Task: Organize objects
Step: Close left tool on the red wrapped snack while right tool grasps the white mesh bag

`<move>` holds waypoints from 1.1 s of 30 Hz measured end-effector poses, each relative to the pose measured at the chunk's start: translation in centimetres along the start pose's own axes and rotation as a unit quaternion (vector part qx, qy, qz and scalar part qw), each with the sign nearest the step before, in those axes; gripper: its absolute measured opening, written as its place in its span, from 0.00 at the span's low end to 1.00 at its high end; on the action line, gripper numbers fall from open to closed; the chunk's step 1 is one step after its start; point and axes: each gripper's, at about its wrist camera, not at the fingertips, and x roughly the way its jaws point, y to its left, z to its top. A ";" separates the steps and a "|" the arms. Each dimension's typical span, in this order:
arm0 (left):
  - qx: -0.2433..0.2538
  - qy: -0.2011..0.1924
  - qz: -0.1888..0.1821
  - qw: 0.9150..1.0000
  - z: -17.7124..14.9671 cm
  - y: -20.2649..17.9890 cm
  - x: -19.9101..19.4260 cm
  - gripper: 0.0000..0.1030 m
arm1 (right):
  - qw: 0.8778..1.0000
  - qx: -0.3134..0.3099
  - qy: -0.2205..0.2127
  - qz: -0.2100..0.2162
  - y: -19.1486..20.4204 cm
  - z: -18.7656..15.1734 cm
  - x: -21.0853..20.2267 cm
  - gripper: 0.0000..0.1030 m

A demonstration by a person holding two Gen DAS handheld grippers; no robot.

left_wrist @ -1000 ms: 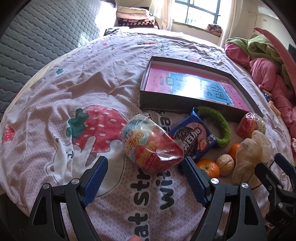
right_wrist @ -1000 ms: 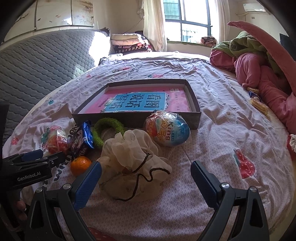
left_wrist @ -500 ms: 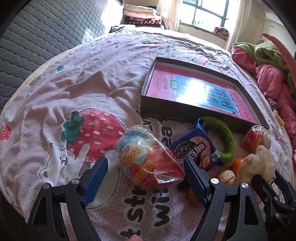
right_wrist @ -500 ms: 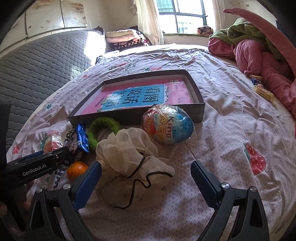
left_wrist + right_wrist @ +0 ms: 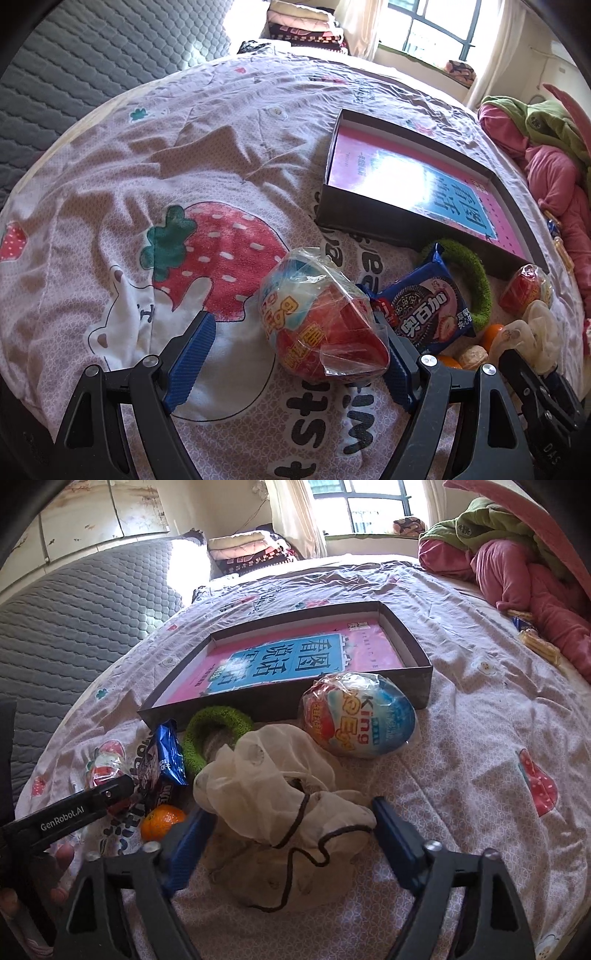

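My left gripper (image 5: 295, 360) is open around a wrapped red and blue toy egg (image 5: 321, 328) lying on the bedspread; the right finger touches its wrapper. My right gripper (image 5: 291, 843) is open around a cream drawstring pouch (image 5: 280, 797), both fingers at its sides. A second toy egg (image 5: 356, 716) lies in front of the dark shallow box (image 5: 406, 635) with a pink and blue sheet inside. A blue cookie packet (image 5: 424, 314), a green fuzzy ring (image 5: 214, 734), tangerines (image 5: 162, 821) and a walnut (image 5: 472, 356) lie between the grippers.
The pink printed bedspread (image 5: 184, 147) covers the bed. A pile of pink and green clothes (image 5: 517, 565) lies at the right. A grey quilted headboard (image 5: 74, 627) stands at the left. Folded blankets (image 5: 247, 550) lie by the window. Small snack packets (image 5: 535, 642) lie near the clothes.
Both grippers have moved forward and down. The left now has the toy egg between its fingers; the right now has the pouch between its fingers. Both stay open.
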 end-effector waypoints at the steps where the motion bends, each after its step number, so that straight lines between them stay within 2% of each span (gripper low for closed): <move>1: -0.002 0.002 -0.001 1.000 0.0 0.1 0.1 0.81 | 1.000 0.000 0.000 0.002 0.0 0.0 0.0 0.70; 12: -0.003 0.009 -0.004 1.000 0.0 -0.4 0.8 0.80 | 1.000 -0.009 -0.004 0.017 0.2 -0.1 -0.2 0.50; 16: 0.000 0.012 -0.015 1.000 -0.1 -0.6 0.7 0.61 | 1.000 -0.010 -0.012 0.025 0.0 0.0 -0.6 0.44; 18: 0.000 0.012 -0.027 1.000 -0.1 -0.5 0.6 0.54 | 0.999 -0.007 -0.017 0.030 -0.2 0.0 -0.9 0.43; 25: 0.002 -0.002 -0.065 0.998 -0.5 -0.7 -0.9 0.54 | 0.999 -0.009 -0.039 0.032 -0.3 0.2 -1.9 0.42; 33: 0.026 -0.033 -0.073 0.996 -0.9 -1.9 -3.1 0.54 | 0.998 -0.009 -0.060 0.031 -0.6 0.7 -3.0 0.42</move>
